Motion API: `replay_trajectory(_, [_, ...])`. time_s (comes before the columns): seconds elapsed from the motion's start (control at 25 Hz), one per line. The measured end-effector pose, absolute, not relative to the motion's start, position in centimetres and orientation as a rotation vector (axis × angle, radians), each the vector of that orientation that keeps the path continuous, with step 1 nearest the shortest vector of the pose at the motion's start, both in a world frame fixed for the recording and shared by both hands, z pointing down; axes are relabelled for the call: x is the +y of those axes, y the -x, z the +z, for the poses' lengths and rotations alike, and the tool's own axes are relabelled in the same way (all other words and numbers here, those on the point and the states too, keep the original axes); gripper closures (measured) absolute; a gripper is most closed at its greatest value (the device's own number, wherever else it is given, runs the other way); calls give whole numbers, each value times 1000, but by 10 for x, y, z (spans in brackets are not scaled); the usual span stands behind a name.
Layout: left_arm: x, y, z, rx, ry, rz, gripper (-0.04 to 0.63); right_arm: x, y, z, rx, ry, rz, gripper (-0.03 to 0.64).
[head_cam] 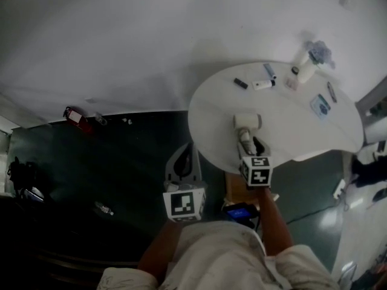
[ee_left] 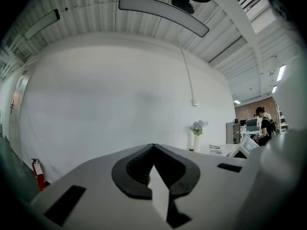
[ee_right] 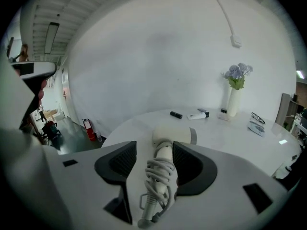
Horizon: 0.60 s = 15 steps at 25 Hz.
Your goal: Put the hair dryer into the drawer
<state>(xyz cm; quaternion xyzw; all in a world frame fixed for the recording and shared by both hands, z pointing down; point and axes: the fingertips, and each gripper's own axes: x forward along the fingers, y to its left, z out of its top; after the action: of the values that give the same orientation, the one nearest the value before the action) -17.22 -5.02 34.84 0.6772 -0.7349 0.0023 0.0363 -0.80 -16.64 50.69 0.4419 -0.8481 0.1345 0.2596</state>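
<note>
— By the table's (head_cam: 290,132) near edge, what lies there?
— The hair dryer (ee_right: 168,135), its handle between the spread jaws of my right gripper (ee_right: 154,147), unpressed. My left gripper (ee_left: 153,147) is clenched, empty, beside the table.

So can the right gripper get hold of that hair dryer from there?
Probably yes: the right gripper has its jaws open either side of the handle of the hair dryer, which lies on the table; nothing else stands between.
</note>
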Motion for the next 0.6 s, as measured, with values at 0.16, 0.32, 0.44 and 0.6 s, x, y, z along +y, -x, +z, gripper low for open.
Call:
replay_trajectory(0.16, [-49, 173, 350, -2260, -2073, 7, 594, -173, 10, 521, -2253, -1168, 394, 376])
replay_trajectory(0.32, [-47, 174, 353, -2261, -2066, 12, 594, -180, 11, 537, -2218, -1151, 453, 367])
replay_trajectory(0.44, [-45, 175, 355, -2259, -2055, 19, 594, -187, 10, 545, -2187, -1157, 470, 360])
replay_trajectory(0.6, [-42, 178, 354, -2272, -2050, 16, 594, -195, 12, 553, -2157, -1152, 486, 360])
